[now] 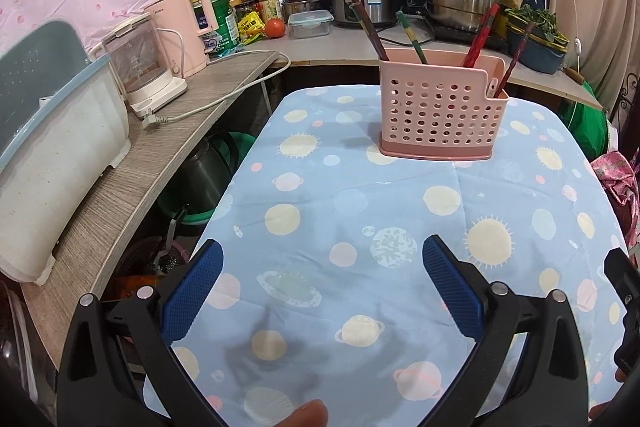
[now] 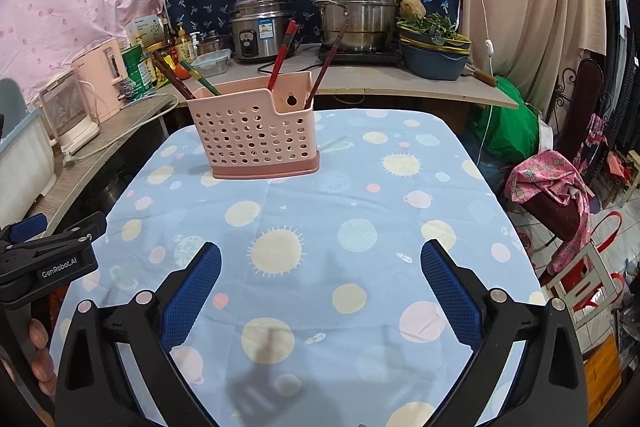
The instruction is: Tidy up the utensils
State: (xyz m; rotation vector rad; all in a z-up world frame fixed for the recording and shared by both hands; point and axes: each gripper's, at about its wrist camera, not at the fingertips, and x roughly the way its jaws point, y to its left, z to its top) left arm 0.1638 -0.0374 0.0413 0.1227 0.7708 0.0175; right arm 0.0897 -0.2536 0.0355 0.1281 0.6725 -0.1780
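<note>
The chopsticks (image 2: 282,55) are leaning in the pink caddy (image 2: 256,135) at the table's (image 2: 460,187) far end; thin, stiff and likely slick, they are best pinched high on the shaft, while the light caddy is apt to tip. Both the left gripper (image 1: 322,291) and right gripper (image 2: 320,293) are standing wide, holding nothing, over bare cloth with shelves crowding left and behind.
</note>
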